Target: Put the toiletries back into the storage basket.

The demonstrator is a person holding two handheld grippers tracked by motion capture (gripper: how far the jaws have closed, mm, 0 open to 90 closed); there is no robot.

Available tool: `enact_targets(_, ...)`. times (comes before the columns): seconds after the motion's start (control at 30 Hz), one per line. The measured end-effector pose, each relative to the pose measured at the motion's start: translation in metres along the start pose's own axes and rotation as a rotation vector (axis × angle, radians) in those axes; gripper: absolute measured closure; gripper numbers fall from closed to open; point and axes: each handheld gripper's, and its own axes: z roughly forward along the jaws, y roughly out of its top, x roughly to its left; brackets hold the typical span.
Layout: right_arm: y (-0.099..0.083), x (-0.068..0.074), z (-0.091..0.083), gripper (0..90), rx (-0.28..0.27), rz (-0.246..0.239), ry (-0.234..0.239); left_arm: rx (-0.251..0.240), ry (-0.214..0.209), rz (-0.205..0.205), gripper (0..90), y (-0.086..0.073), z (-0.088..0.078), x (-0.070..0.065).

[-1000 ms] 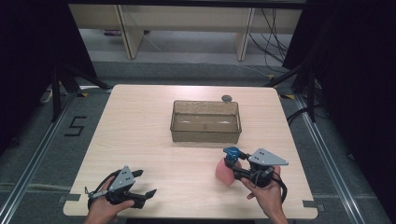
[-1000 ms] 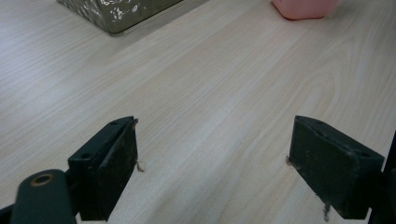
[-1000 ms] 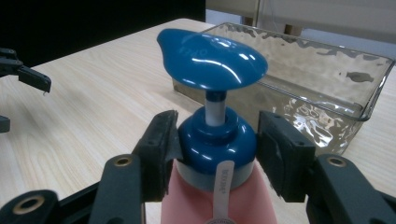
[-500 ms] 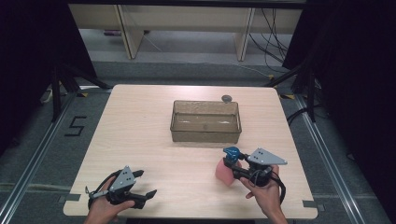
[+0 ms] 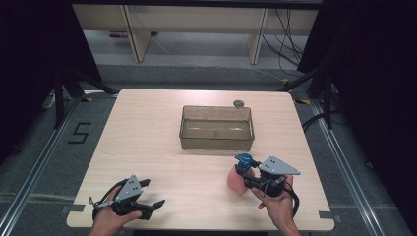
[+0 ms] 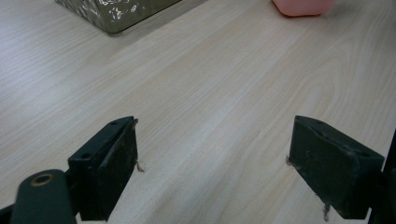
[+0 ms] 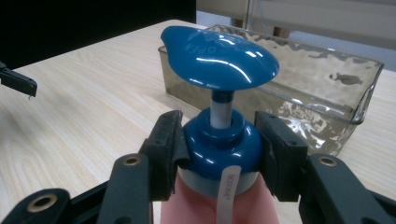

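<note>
A pink pump bottle (image 5: 235, 182) with a blue pump head (image 7: 219, 58) stands upright at the table's front right. My right gripper (image 5: 244, 170) is shut on the bottle's blue collar, and its jaws have just been closing on it. In the right gripper view both pads (image 7: 168, 140) press the collar from either side below the pump head. My left gripper (image 5: 153, 192) rests low over the front left of the table, open, with bare wood between its jaws (image 6: 212, 158). The bottle's pink base (image 6: 303, 5) shows at the top edge of the left gripper view.
A clear, empty rectangular bin (image 5: 216, 142) sits mid-table, just beyond the bottle. A small dark round object (image 5: 239, 103) lies behind the bin's far right corner. The table's front edge (image 5: 196, 227) runs close under both hands.
The right gripper's jaws have drawn in slightly on the bottle's collar. Both hands and the bottle stay where they were.
</note>
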Motion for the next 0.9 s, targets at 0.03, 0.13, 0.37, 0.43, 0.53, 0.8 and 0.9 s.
enact_targets(0.03,0.001,-0.001,0.000,53.4,-0.006,-0.013,0.003,-0.001,0.001,0.000,15.1,0.000,0.000,0.000)
enact_targets(0.13,0.007,-0.001,-0.003,53.5,-0.016,-0.017,-0.007,0.004,0.005,-0.004,15.1,0.000,0.000,0.000)
enact_targets(0.37,0.017,-0.004,-0.002,53.5,-0.034,0.012,-0.004,-0.003,0.007,-0.005,15.1,0.000,0.000,0.002)
enact_targets(0.43,0.022,-0.008,-0.002,53.5,-0.046,-0.003,-0.004,-0.002,0.007,-0.004,15.1,0.000,0.000,0.002)
enact_targets(0.53,0.025,-0.010,-0.001,53.5,-0.052,-0.018,-0.017,-0.004,0.008,-0.006,15.1,0.000,-0.001,0.002)
enact_targets(0.8,0.037,-0.014,-0.001,53.5,-0.064,-0.009,-0.003,-0.003,0.013,-0.012,15.1,-0.001,-0.001,0.002)
enact_targets(0.9,0.041,-0.014,-0.002,53.6,-0.063,-0.013,-0.019,-0.009,0.009,-0.012,15.1,-0.001,-0.001,0.002)
